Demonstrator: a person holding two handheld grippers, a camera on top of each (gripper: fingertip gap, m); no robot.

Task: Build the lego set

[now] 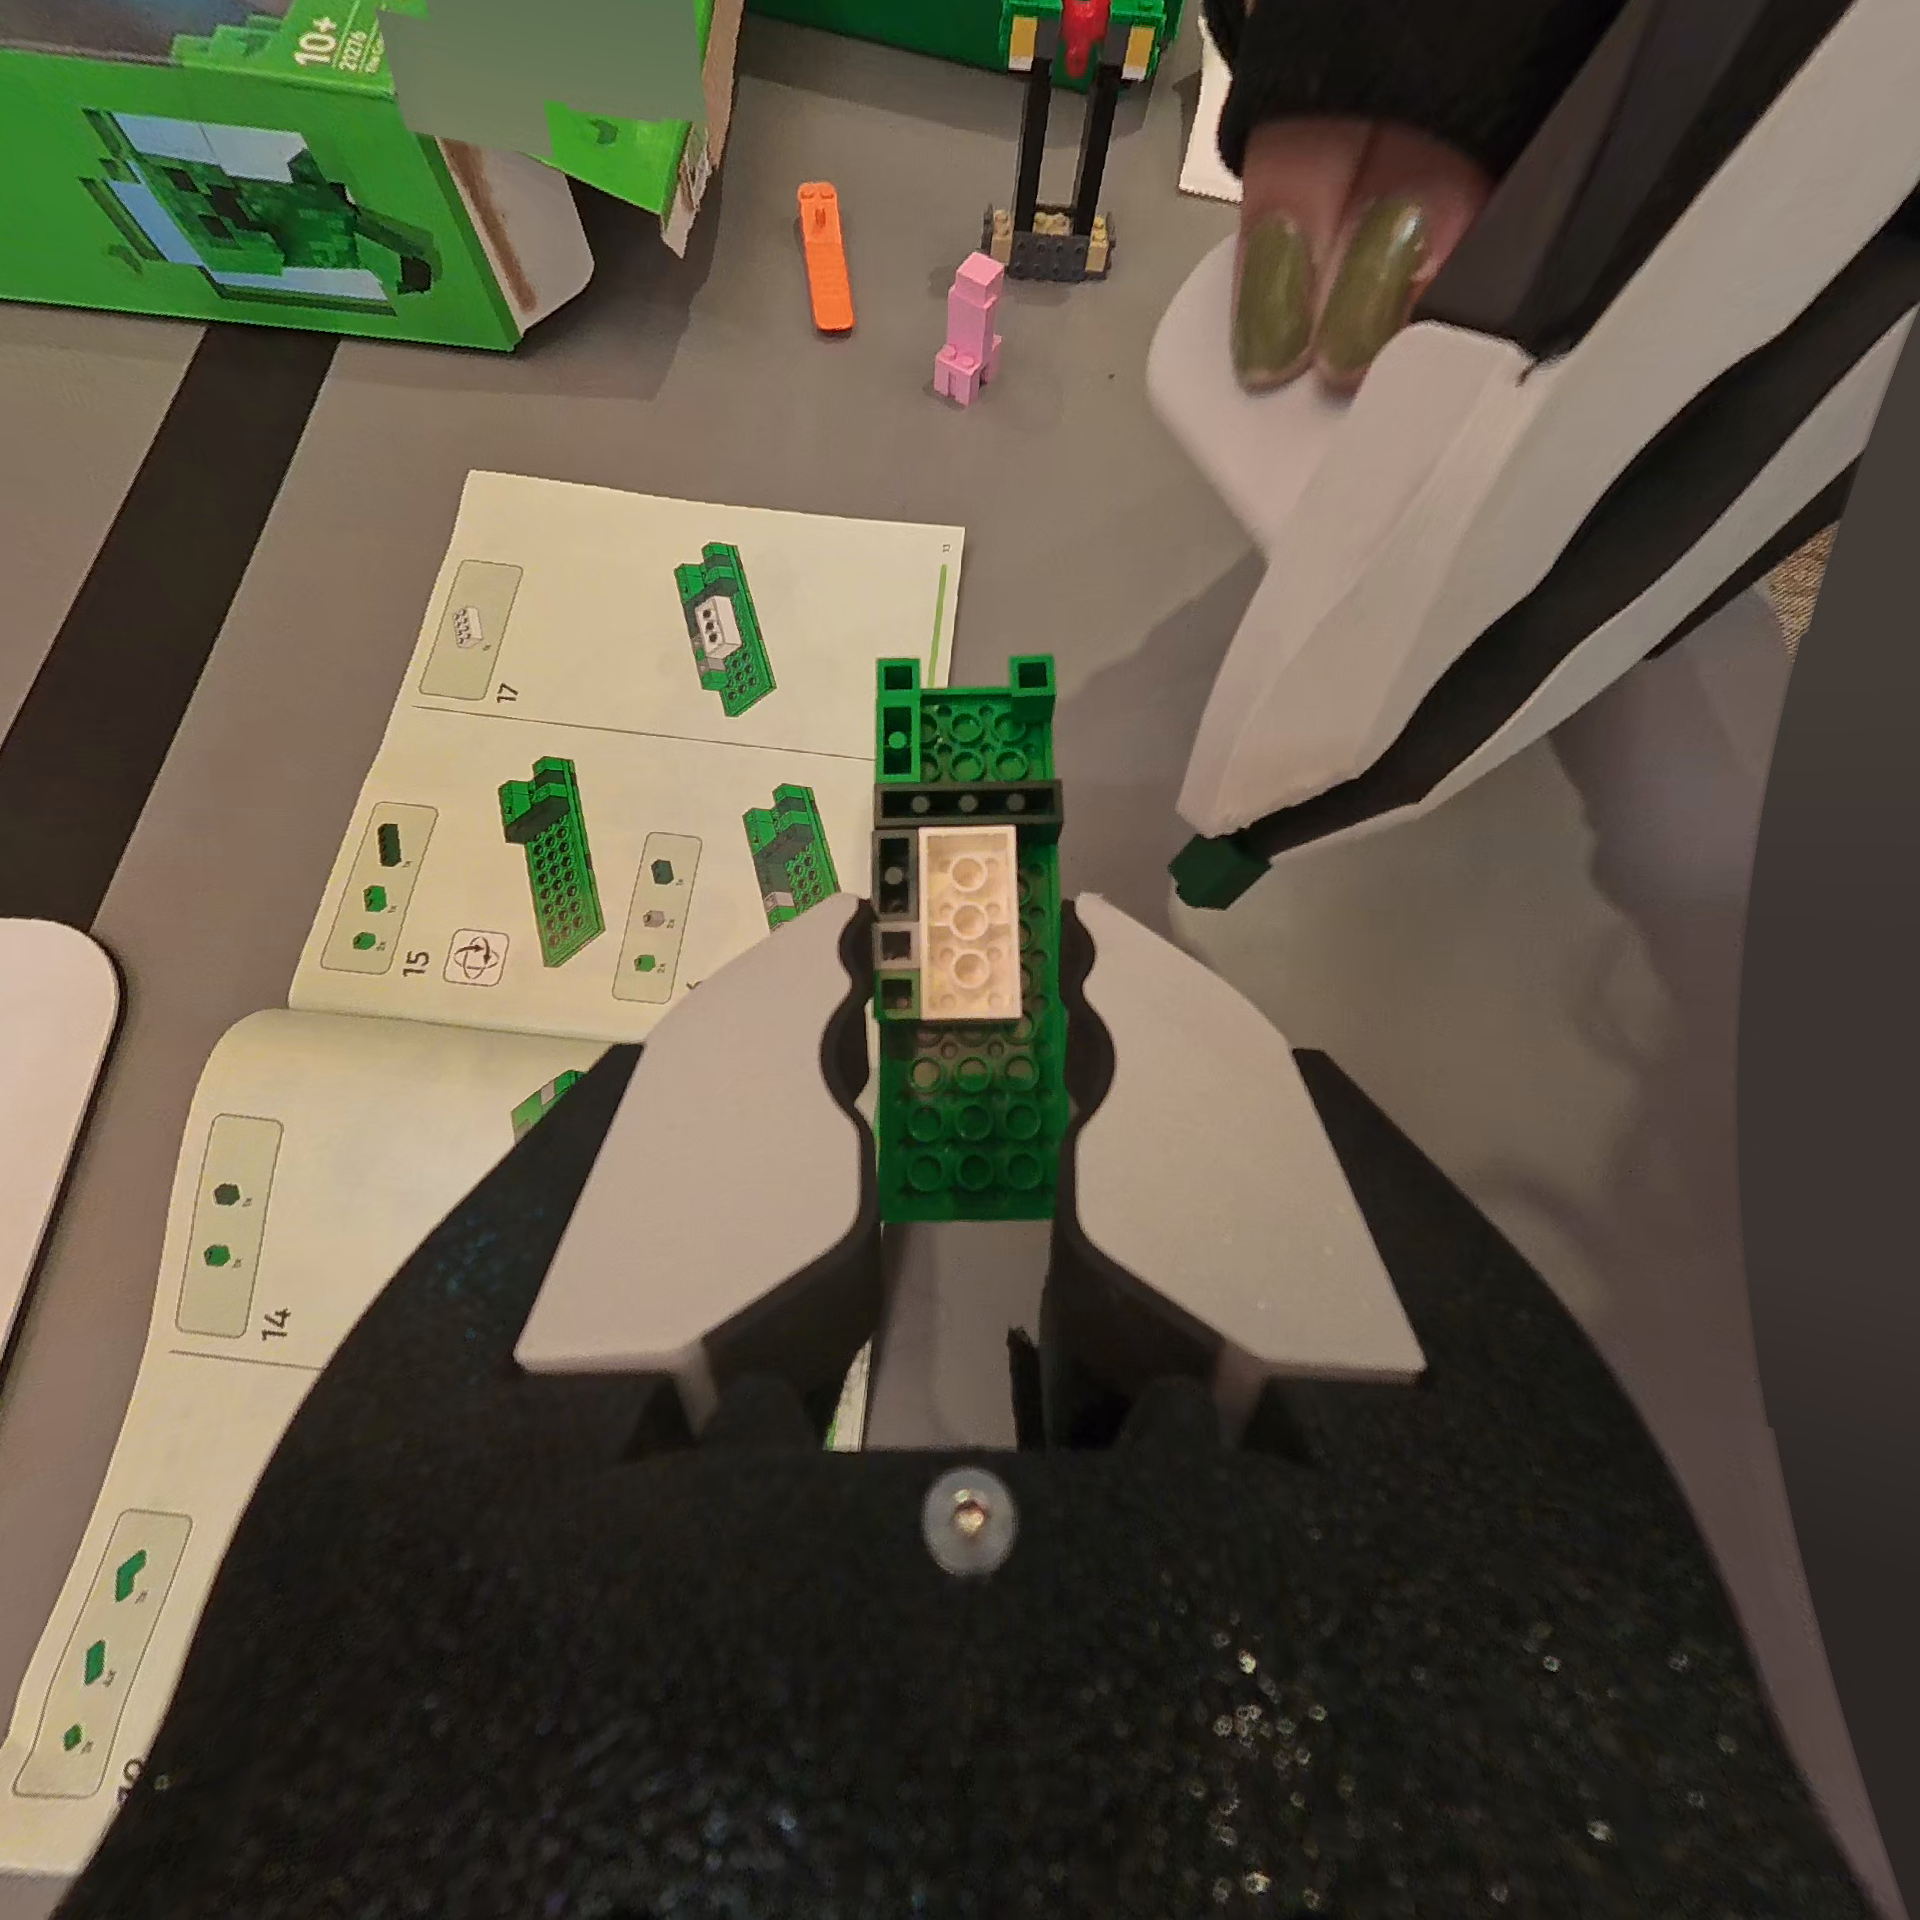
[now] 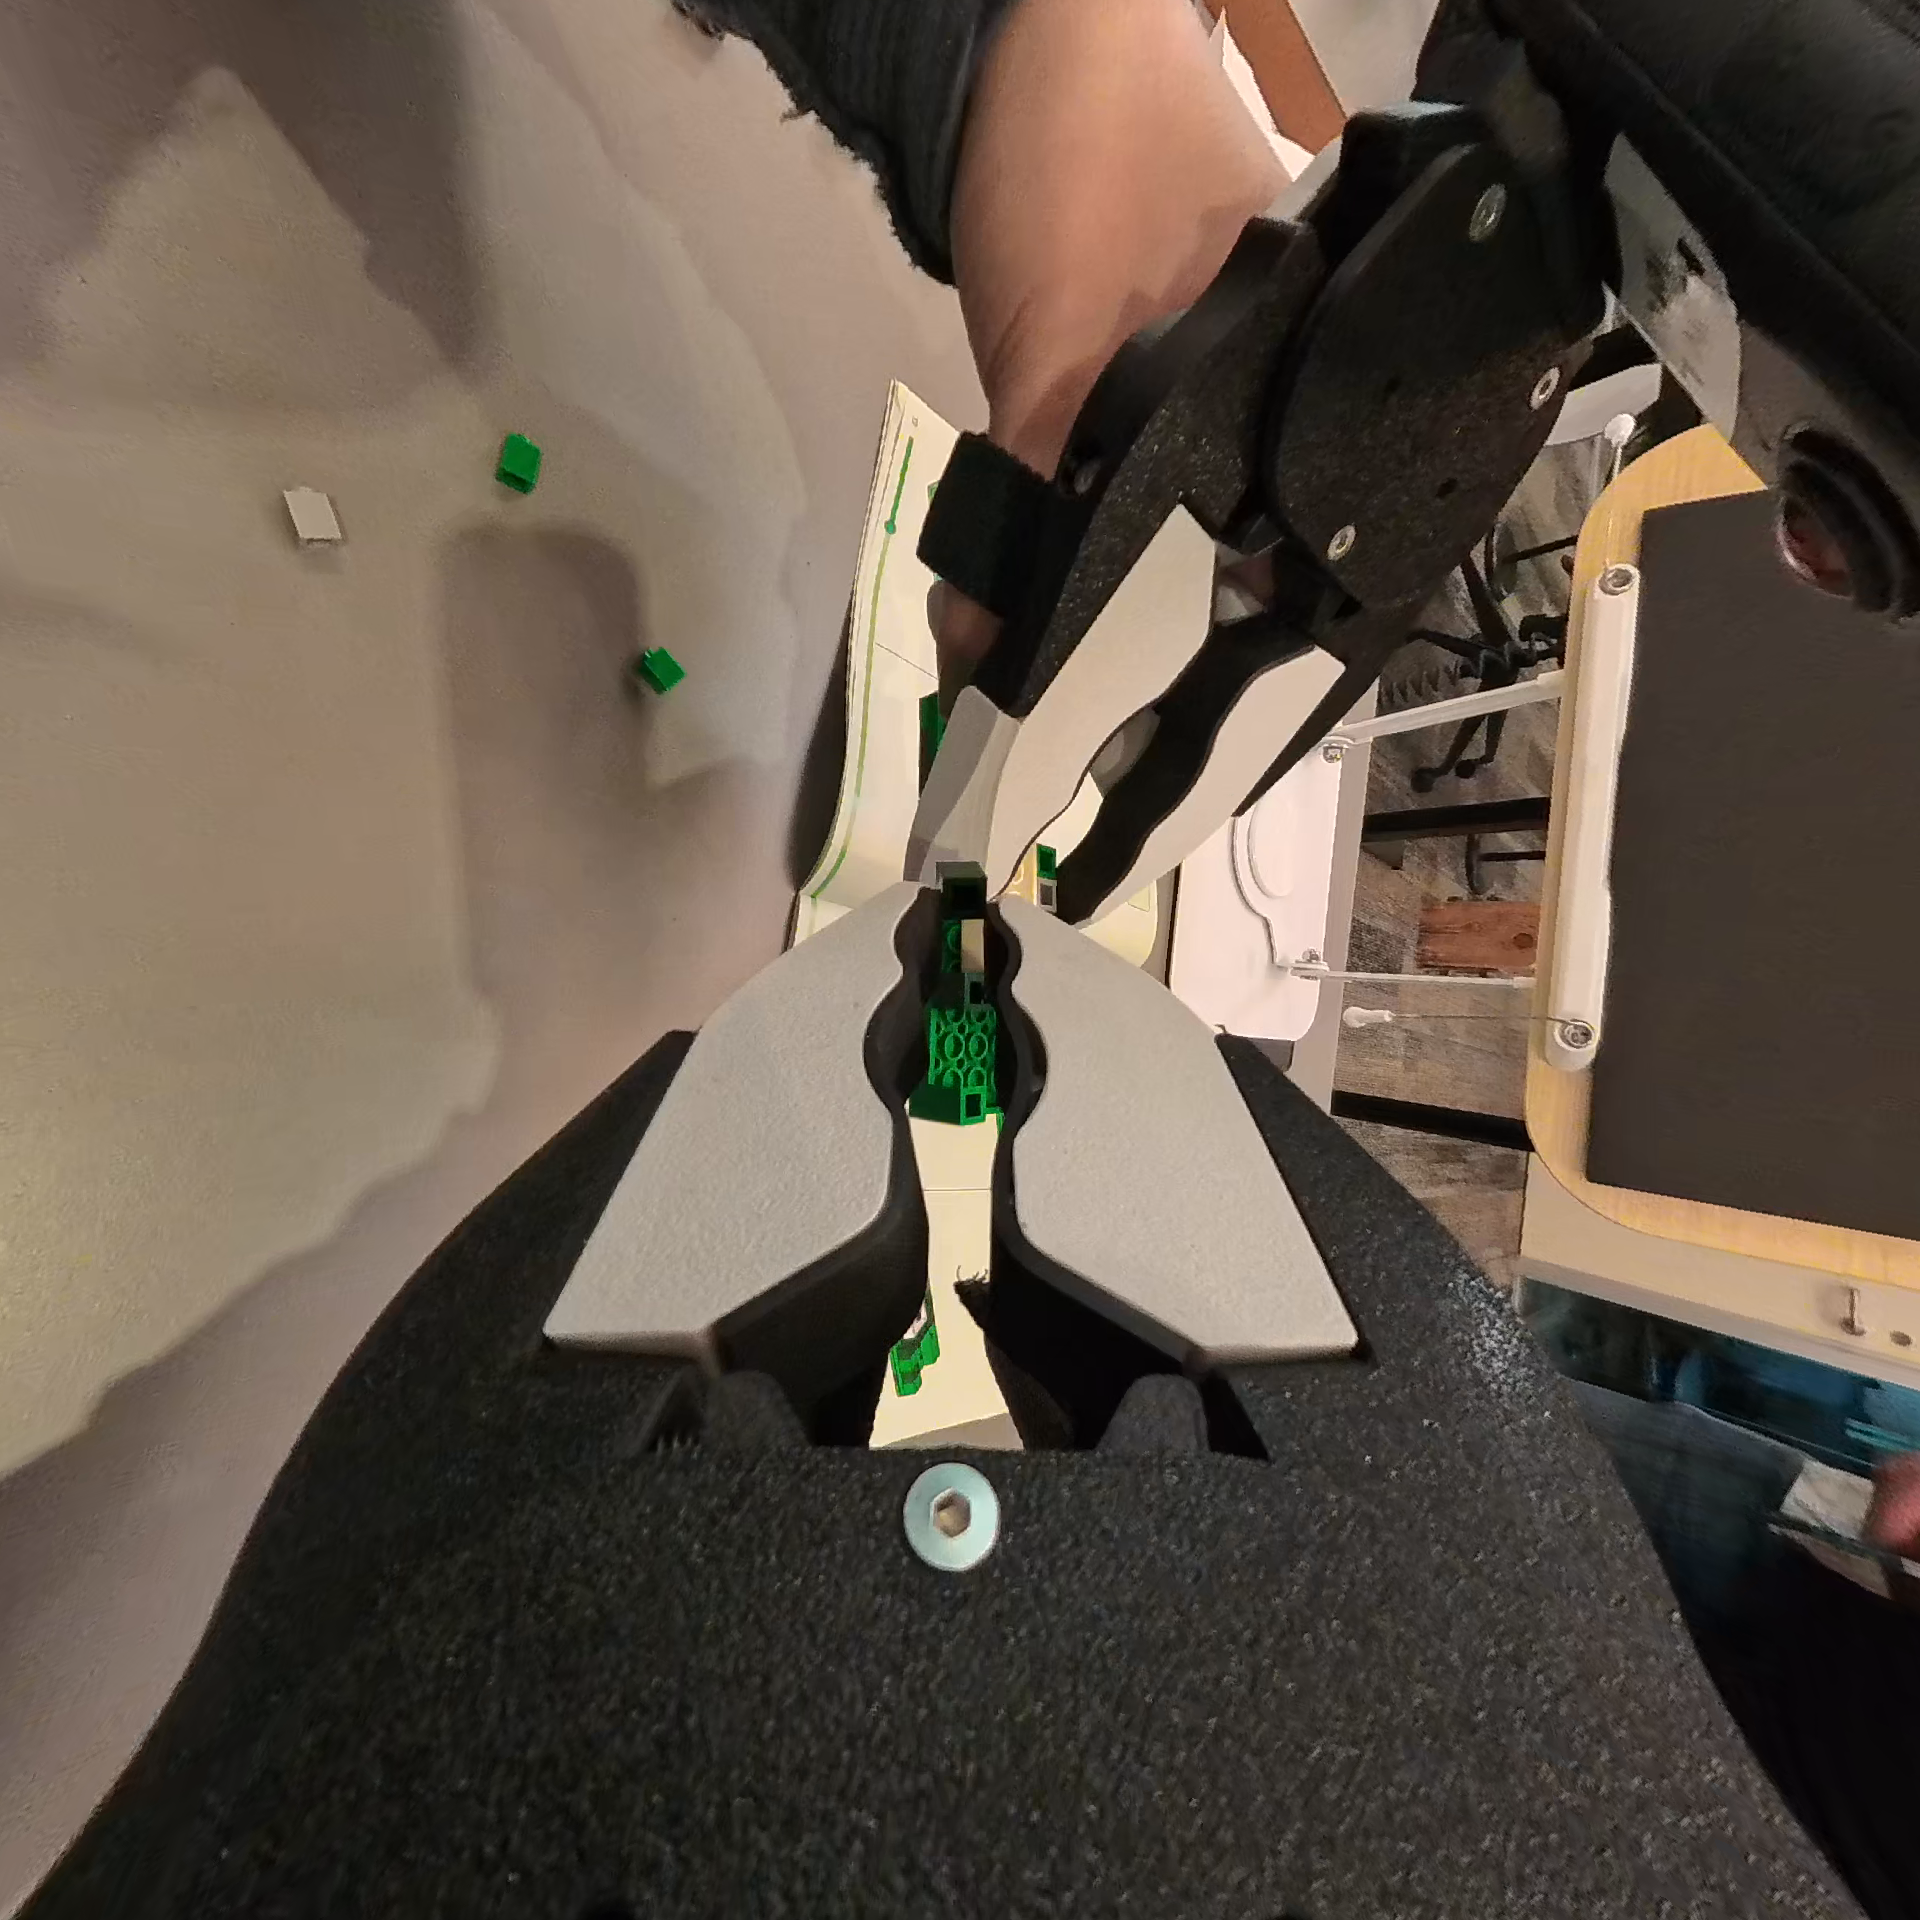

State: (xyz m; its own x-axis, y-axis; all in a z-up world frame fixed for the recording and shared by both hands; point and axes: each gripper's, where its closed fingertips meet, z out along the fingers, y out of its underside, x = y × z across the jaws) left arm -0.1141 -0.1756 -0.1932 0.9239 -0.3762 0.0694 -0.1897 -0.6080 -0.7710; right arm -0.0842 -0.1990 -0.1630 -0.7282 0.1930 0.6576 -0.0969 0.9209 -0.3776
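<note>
The left gripper [image 1: 971,935] is squeezed onto the green plate build [image 1: 971,1122], which already has a white brick [image 1: 968,925] and black bricks on top. The right gripper [image 1: 1221,868] pinches a small dark green brick [image 1: 1216,871] just beside it, not yet pushed on. More is left: loose green bricks [image 2: 517,461] wait on the table [image 1: 727,416], and the open instruction booklet [image 1: 623,727] lies under the build.

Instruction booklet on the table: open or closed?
Open. The instruction booklet lies spread flat on the grey table, printed build-step pages facing up, partly hidden under the left gripper.
</note>
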